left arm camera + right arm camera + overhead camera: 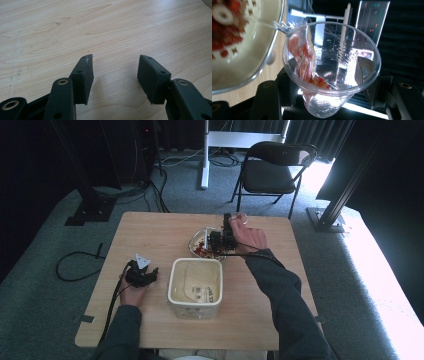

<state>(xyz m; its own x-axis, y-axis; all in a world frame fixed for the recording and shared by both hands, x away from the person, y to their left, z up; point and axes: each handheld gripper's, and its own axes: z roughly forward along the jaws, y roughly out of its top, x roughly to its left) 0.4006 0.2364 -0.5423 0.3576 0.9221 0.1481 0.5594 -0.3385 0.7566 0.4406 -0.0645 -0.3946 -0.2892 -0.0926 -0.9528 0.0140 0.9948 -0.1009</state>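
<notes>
Clear cup (332,72) clamped in right tool (329,100), tipped over bowl (249,65).

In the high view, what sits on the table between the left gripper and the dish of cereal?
The cream tub, open-topped with a paper packet inside, stands between the left gripper and the dish in the high view; otherwise bare wood.

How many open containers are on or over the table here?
3. A white tub stands at table centre; a glass bowl of red pieces lies behind it; a clear plastic cup, held tilted in the right gripper, pours into that bowl.
</notes>
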